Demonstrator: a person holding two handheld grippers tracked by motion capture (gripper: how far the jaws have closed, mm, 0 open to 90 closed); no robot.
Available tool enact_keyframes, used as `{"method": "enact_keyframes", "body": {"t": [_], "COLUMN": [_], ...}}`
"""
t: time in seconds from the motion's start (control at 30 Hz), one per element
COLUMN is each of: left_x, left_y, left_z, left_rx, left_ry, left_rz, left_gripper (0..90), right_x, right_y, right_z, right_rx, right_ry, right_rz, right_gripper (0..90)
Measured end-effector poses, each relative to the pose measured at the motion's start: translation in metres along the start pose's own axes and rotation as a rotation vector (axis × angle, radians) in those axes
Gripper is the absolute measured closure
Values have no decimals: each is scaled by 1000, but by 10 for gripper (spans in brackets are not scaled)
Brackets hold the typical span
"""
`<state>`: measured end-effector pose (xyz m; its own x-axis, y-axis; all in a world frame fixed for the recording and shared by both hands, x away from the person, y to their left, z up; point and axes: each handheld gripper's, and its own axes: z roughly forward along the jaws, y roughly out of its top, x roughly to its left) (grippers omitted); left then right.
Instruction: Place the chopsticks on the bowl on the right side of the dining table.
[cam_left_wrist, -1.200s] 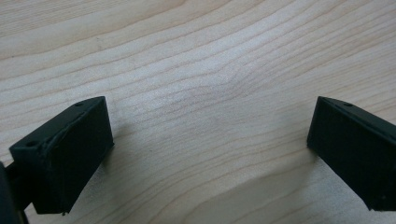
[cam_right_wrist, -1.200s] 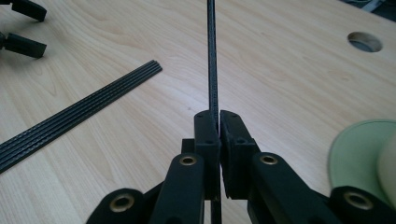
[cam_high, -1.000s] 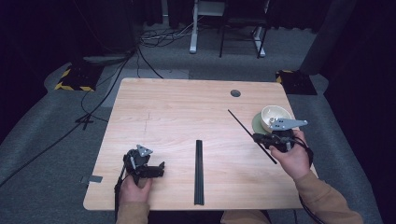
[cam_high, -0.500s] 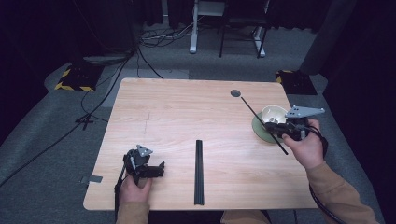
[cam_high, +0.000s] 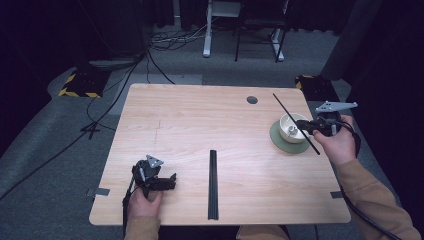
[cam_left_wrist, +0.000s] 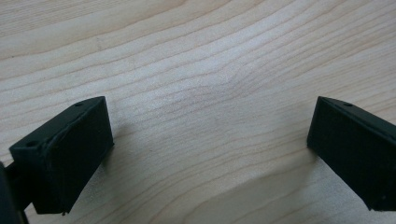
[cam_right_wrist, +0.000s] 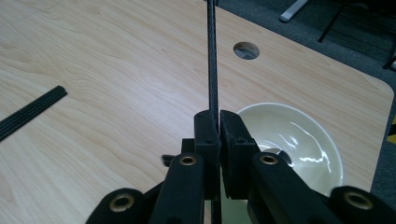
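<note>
A thin black rod (cam_high: 290, 116) is clamped between the jaws of my right gripper (cam_high: 306, 127), which is shut on it; the rod slants over a white bowl (cam_high: 287, 131) on a green saucer (cam_high: 280, 143) at the table's right side. In the right gripper view the rod (cam_right_wrist: 212, 56) rises straight up from the right gripper (cam_right_wrist: 218, 116), with the bowl (cam_right_wrist: 299, 140) just to its right. My left gripper (cam_high: 170, 181) rests near the table's front left, open; between its jaws (cam_left_wrist: 210, 154) lies only bare wood.
A long black bundle of rods (cam_high: 213, 182) lies lengthwise at the table's front middle, also seen in the right gripper view (cam_right_wrist: 28, 112). A round cable hole (cam_high: 252, 100) sits near the far edge. Cables and chair legs lie on the floor beyond.
My right gripper has carried the rod rightward and away from the person, from beside the bowl to over it. The left gripper has stayed still.
</note>
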<state>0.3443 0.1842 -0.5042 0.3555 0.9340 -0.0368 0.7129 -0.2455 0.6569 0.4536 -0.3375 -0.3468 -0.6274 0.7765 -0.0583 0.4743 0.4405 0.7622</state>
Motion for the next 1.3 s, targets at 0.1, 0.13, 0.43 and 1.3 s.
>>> {"method": "enact_keyframes", "body": {"t": [0.1,0.13,0.43,1.3], "left_x": [0,0,0,0], "left_y": [0,0,0,0], "left_z": [0,0,0,0], "left_rx": [-1,0,-1,0], "left_ry": [0,0,0,1], "left_rz": [0,0,-2,0], "left_gripper": [5,5,4,4], "right_x": [-9,-12,-33,-51], "right_y": [-1,-1,-7,-27], "right_z": [6,8,30,70], "right_rx": [9,11,42,96], "right_ry": [-6,-4,-16,-25], "right_rz": [3,-2,13,65], "right_gripper": [864,864,864,863]}}
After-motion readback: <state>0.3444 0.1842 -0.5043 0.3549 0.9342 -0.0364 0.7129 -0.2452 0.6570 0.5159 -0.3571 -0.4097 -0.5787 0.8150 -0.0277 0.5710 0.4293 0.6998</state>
